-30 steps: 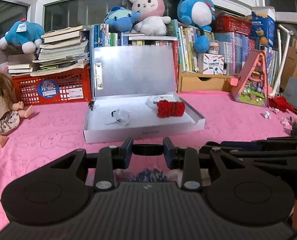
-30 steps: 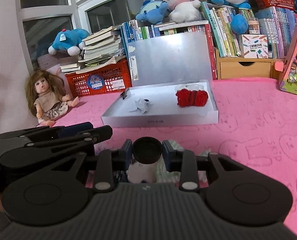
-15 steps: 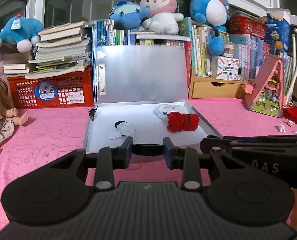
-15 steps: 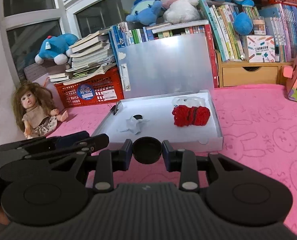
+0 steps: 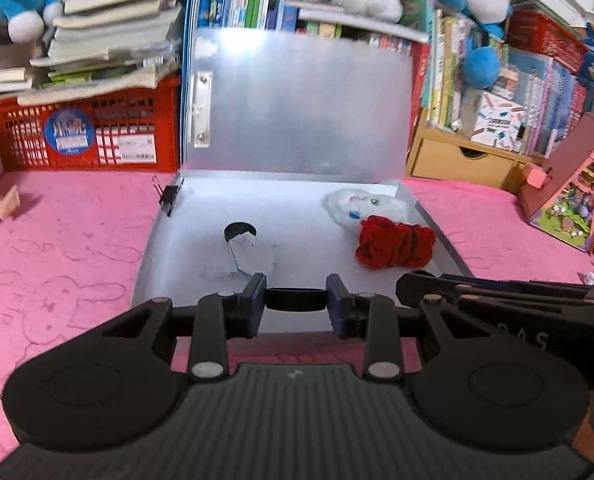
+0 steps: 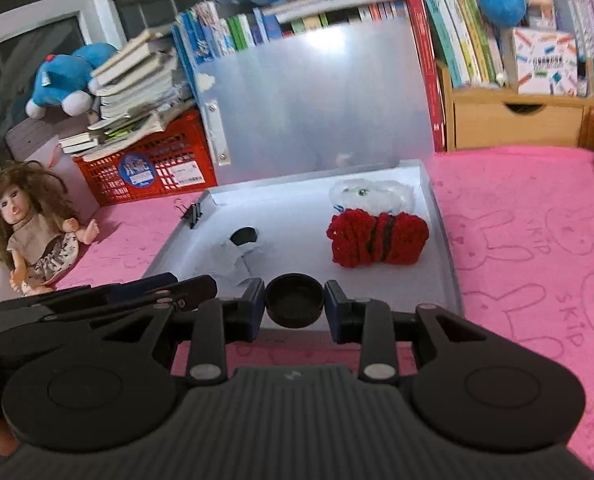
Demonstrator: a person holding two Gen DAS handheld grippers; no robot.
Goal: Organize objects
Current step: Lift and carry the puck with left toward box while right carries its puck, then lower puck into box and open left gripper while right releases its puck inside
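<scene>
Gripping a black cap (image 6: 295, 306) each, both grippers, left (image 5: 295, 300) & right (image 6: 295, 300), hang over the box's (image 6: 443, 236) near edge. Right cap's hollow faces up; left cap (image 5: 295, 299) seen edge-on, level.

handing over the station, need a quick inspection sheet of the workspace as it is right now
surface: pink cloth, bunny print
job's things: open grey box holds red yarn bundle, white plush, crumpled paper
clutter: binder clip on the box edge
grippers: right gripper shut on black cap; left gripper shut on black ring
cables: nothing seen
surroundings: doll, red crate, books, plush toys
</scene>
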